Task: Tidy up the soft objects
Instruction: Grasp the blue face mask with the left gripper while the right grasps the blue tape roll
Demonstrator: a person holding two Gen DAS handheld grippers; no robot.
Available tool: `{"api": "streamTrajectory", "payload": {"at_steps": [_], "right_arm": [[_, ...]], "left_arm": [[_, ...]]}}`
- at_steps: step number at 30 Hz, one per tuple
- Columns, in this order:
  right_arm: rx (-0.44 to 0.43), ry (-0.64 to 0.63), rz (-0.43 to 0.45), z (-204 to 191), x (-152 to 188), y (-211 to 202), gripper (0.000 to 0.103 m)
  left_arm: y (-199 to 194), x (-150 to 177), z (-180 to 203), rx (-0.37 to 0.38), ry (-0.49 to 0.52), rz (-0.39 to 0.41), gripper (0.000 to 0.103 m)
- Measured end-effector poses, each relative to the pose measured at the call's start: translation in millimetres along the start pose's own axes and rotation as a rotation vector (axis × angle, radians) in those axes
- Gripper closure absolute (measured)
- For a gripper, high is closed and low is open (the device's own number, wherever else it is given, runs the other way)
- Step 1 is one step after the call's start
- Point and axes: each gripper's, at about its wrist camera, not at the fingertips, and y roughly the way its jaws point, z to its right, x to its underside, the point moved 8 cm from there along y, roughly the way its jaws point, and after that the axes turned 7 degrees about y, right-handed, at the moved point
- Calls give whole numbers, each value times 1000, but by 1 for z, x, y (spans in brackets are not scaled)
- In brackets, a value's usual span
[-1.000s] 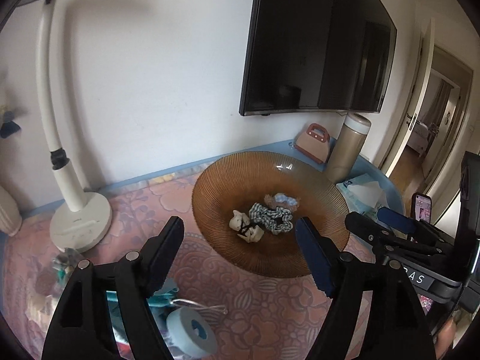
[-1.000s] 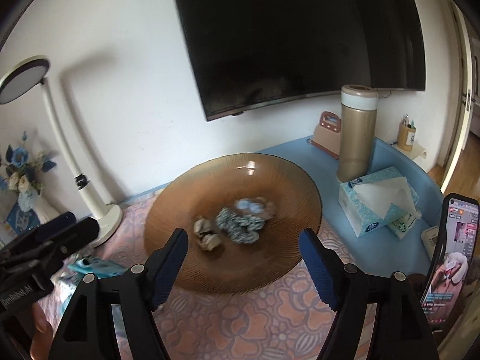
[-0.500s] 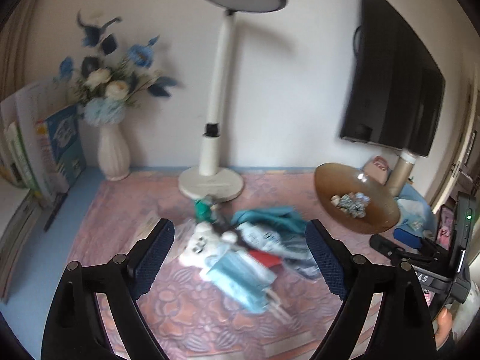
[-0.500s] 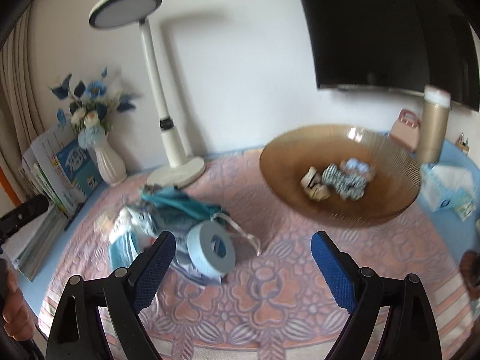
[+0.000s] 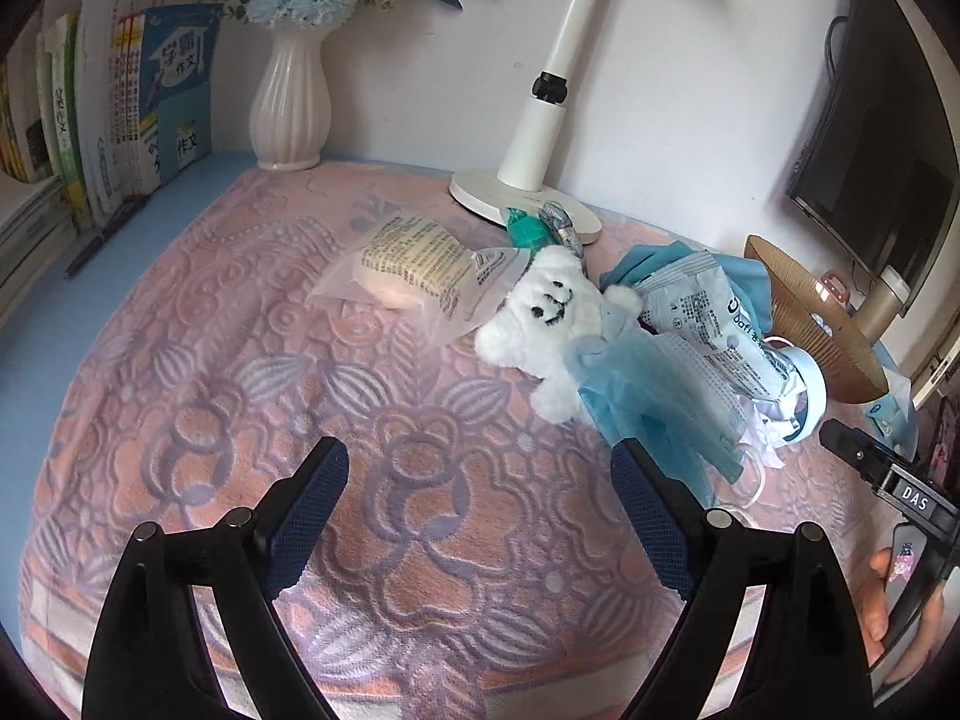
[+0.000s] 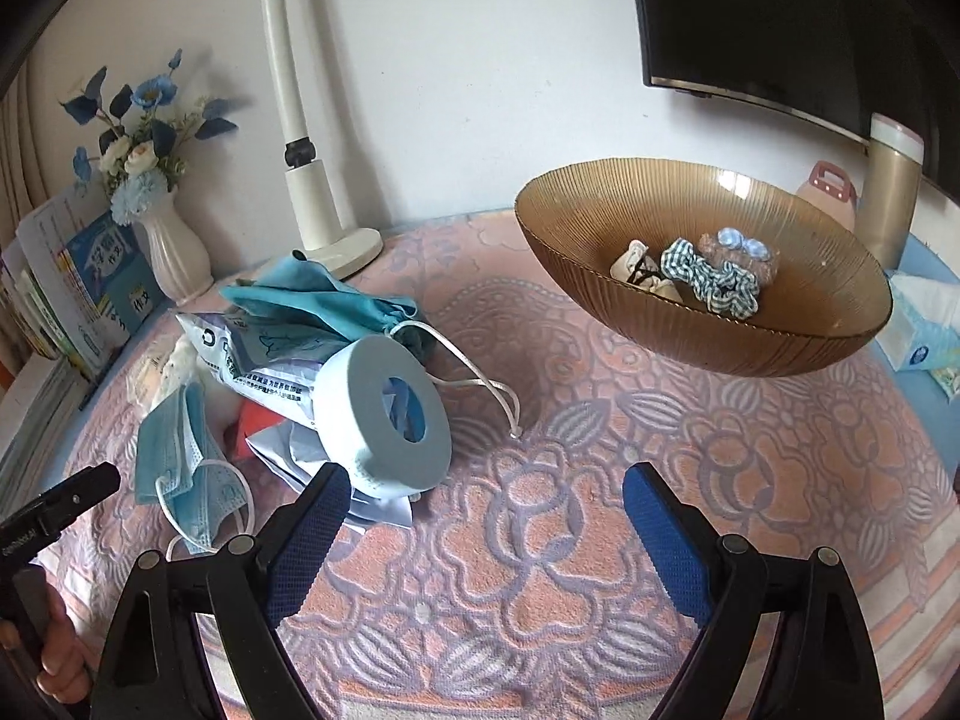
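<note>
A pile of soft things lies on the pink patterned cloth: a white plush bear (image 5: 549, 315), a blue face mask (image 5: 648, 408) (image 6: 180, 450), a teal pouch (image 6: 312, 294), a printed plastic pack (image 5: 714, 324) and a pale blue foam ring (image 6: 390, 414). An amber ribbed bowl (image 6: 750, 354) (image 5: 804, 324) holds a checked scrunchie (image 6: 714, 279) and small fabric pieces. My left gripper (image 5: 480, 474) is open and empty, short of the bear. My right gripper (image 6: 486, 498) is open and empty, beside the foam ring.
A white lamp base (image 5: 522, 192), a white vase with blue flowers (image 5: 291, 102), upright books (image 5: 120, 96), a clear bag with a pink item (image 5: 414, 270), a gold flask (image 6: 891, 186), a tissue box (image 6: 924, 324), a wall TV (image 6: 798, 18).
Both grippers have swung left from the bowl toward the pile and lowered closer to the cloth. Both stay open and empty.
</note>
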Motion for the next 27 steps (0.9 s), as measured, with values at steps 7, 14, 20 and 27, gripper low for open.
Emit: {"api": "streamTrajectory", "payload": {"at_steps": [7,14,20,27], "right_arm": [[20,-42,20,-6,0,-2,12],[-55,-41,13,-13,-2,-14,12],[-46,-119,9,-42,-8,-14,34],[-24,-114,-48,-43,-13,16,58]], "left_arm": [[-3,3,4,11,15,13,15],[-11,1,20,118,-33,-32,16],[9,-5,47,288,-134,-92,33],[39,-2,59,341,-213,-120,44]]}}
